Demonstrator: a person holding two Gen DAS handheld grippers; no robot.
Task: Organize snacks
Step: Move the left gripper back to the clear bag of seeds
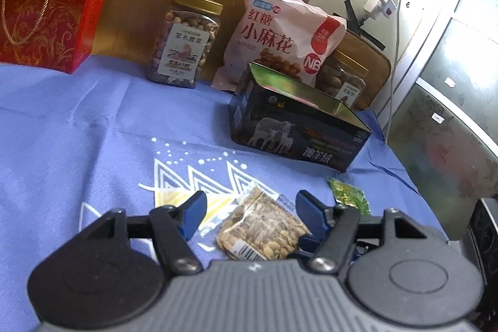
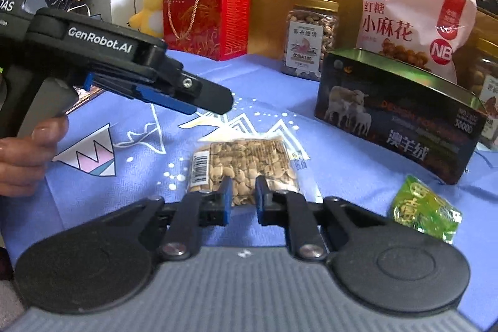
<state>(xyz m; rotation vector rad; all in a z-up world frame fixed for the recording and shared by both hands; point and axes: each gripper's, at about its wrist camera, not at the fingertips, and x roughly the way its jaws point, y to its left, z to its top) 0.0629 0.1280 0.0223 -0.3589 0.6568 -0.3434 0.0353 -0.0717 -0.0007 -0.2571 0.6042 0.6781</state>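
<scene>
Clear peanut packet (image 2: 246, 167) lay flat on blue-clothed tabletop (image 2: 311, 120), near its front edge, left of green candy packet (image 2: 425, 212). Right claw (image 2: 243, 195) drawn nearly together over packet's near edge; grip on it impossible to tell. Left claw (image 1: 250, 207) spread apart, straddling same packet, pads clear. Open dark tin (image 2: 395, 117) stood farther right.

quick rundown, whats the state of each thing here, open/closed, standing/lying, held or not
left gripper: open, fingers either side of the nut packet
right gripper: shut, at the near edge of the nut packet; a hold on it cannot be told
nut packet: sealed, lying flat
green packet: lying flat, not held
dark tin: lid off
nut jar: upright, lid on
pink bag: sealed, upright
red box: upright
</scene>
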